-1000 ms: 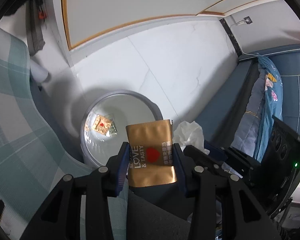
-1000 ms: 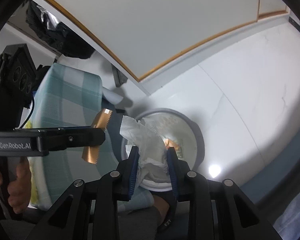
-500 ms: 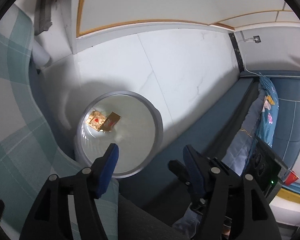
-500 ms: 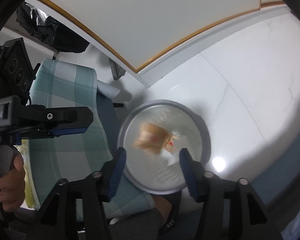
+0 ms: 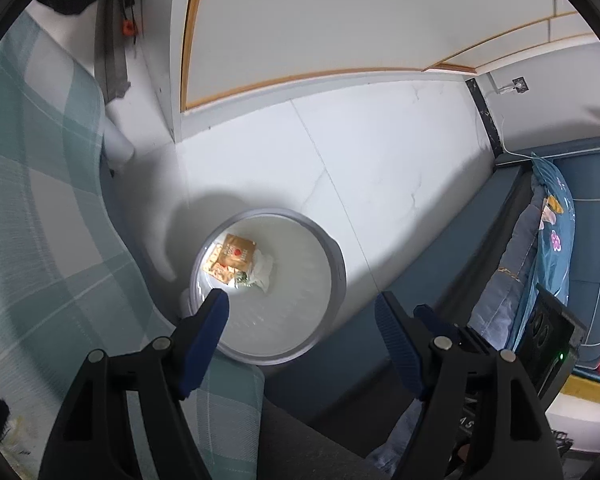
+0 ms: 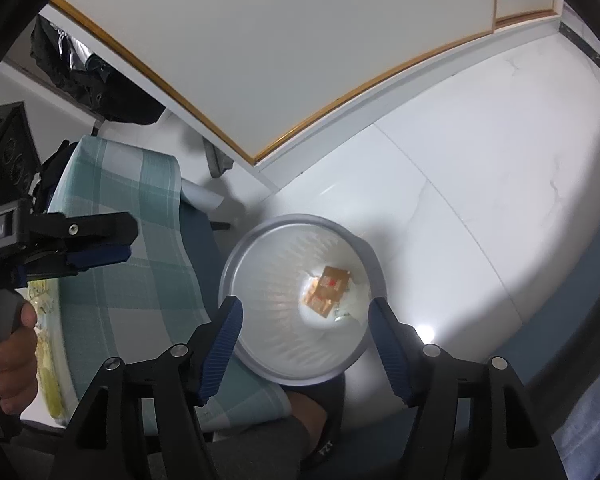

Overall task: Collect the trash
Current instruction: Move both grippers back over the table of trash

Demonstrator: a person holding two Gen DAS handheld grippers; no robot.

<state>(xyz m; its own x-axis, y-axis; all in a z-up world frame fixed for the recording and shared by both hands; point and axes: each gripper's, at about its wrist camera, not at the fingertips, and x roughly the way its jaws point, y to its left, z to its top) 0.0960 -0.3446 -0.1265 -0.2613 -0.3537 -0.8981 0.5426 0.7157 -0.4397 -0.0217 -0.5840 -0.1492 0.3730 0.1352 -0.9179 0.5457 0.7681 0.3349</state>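
A round grey trash bin [image 5: 332,252] with a white liner stands on the white tile floor, also in the right wrist view [image 6: 236,256]. At its bottom lie gold snack wrappers [image 5: 234,254] and a crumpled white tissue [image 5: 262,270]; the wrappers also show in the right wrist view [image 6: 328,286]. My left gripper [image 5: 302,320] is open and empty above the bin. My right gripper [image 6: 304,330] is open and empty above the bin. The left gripper also shows at the left of the right wrist view [image 6: 96,242].
A table with a teal checked cloth [image 5: 40,200] stands left of the bin, also in the right wrist view [image 6: 128,256]. A blue sofa [image 5: 480,240] with patterned bedding [image 5: 552,236] is at the right. A white wall panel with wood trim [image 5: 340,20] is behind.
The left gripper opened and dropped the gold wrapper into the bin. The right gripper opened and dropped the white tissue into the bin. Both now hang open above it.
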